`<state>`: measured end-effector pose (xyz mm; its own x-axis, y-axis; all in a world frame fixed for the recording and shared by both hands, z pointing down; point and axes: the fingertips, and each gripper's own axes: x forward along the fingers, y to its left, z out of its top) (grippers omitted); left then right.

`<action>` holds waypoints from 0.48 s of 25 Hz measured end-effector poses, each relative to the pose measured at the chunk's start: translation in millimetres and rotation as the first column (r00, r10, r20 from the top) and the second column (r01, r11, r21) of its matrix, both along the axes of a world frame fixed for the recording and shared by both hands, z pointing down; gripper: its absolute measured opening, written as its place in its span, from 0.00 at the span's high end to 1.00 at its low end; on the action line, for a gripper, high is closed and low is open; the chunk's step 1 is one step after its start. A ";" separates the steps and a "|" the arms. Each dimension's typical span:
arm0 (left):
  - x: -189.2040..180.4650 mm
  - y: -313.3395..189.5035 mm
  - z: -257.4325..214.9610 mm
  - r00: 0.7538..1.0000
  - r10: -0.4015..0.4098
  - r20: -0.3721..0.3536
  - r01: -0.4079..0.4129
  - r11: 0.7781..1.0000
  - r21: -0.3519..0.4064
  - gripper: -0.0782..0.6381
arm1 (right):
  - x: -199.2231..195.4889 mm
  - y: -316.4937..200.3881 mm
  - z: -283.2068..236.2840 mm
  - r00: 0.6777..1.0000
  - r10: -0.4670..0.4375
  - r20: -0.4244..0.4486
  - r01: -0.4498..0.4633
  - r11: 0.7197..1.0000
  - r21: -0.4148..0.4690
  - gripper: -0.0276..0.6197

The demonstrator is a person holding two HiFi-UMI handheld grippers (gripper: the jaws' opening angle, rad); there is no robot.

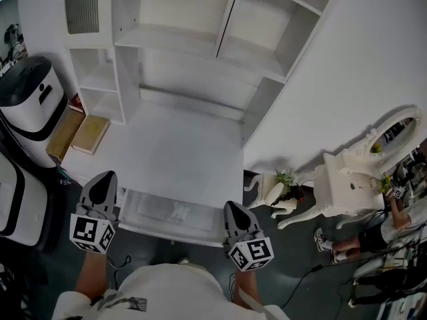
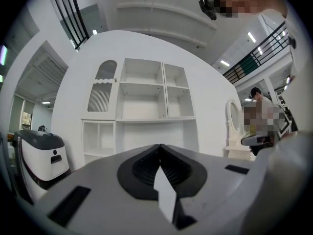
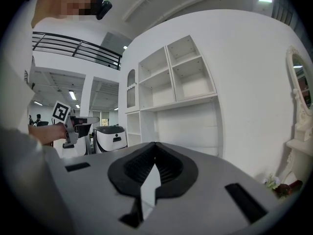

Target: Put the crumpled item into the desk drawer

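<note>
We note both forearms entering from the bottom edge of the head view, one either side of the person's body, each hand carrying its tool roughly level and pointed toward the counter (image 1: 173, 149).

The left tool (image 1: 104, 182) sits off the counter's front left corner. Its own view shows the jaws pressed together with nothing between them (image 2: 160, 148). The right tool (image 1: 231, 209) sits at the front right corner. Its jaws are likewise closed and empty (image 3: 155, 146). Neither tool touches anything we can see.

The drawer (image 1: 141, 209) stands pulled out from the counter's front edge, between the two tools. A faint pale shape (image 1: 179, 211) lies on its floor, right of centre. It is too washed out for us to confirm as the crumpled item, and we see no other candidate on the counter.

White hutch shelves (image 1: 193, 39) rise along the counter's back edge. Off the left edge stand a white-and-black machine (image 1: 30, 92) and two flat tan boxes (image 1: 90, 133). Off the right edge are a small white stand with a plant (image 1: 280, 189) and a white dressing table (image 1: 347, 182) with an oval mirror (image 1: 393, 132). Nothing blocks the drawer opening.
</note>
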<state>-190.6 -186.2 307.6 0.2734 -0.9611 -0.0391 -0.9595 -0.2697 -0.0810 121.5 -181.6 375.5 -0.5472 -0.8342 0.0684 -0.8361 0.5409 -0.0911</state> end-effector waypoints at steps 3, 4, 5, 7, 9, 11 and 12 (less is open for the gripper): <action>-2.5 7.0 -2.7 1.000 -0.013 -0.009 0.013 1.000 0.014 0.87 | 0.9 6.7 1.5 1.000 0.001 -0.005 -0.001 1.000 -0.007 0.94; -4.0 9.7 -1.5 1.000 -0.018 -0.010 0.018 1.000 0.017 0.87 | 1.0 8.8 2.4 1.000 -0.003 -0.010 0.003 1.000 -0.011 0.94; -5.9 12.9 1.2 1.000 -0.023 -0.013 0.023 1.000 0.017 0.87 | 0.9 10.9 3.4 1.000 -0.008 -0.014 0.008 1.000 -0.015 0.94; -6.9 19.5 7.5 0.999 -0.028 -0.022 0.028 1.000 0.007 0.87 | 1.4 14.1 3.6 1.000 -0.019 -0.020 0.018 1.000 -0.019 0.94; -4.1 24.5 12.1 0.999 -0.027 -0.025 0.027 1.000 -0.010 0.87 | 3.3 14.1 0.3 1.000 -0.019 -0.014 0.019 1.000 -0.018 0.94; -2.1 28.9 16.2 0.999 -0.024 -0.027 0.024 1.000 -0.018 0.87 | 5.3 13.4 -5.2 1.000 -0.005 -0.004 0.005 1.000 -0.014 0.94; -1.7 31.6 17.7 0.999 -0.024 -0.029 0.023 1.000 -0.019 0.87 | 6.3 13.5 -7.4 1.000 0.004 -0.001 -0.004 1.000 -0.010 0.94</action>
<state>-192.3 -154.6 325.3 0.2497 -0.9679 -0.0283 -0.9675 -0.2482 -0.0483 127.7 -168.0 368.2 -0.5438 -0.8357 0.0771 -0.8383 0.5367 -0.0960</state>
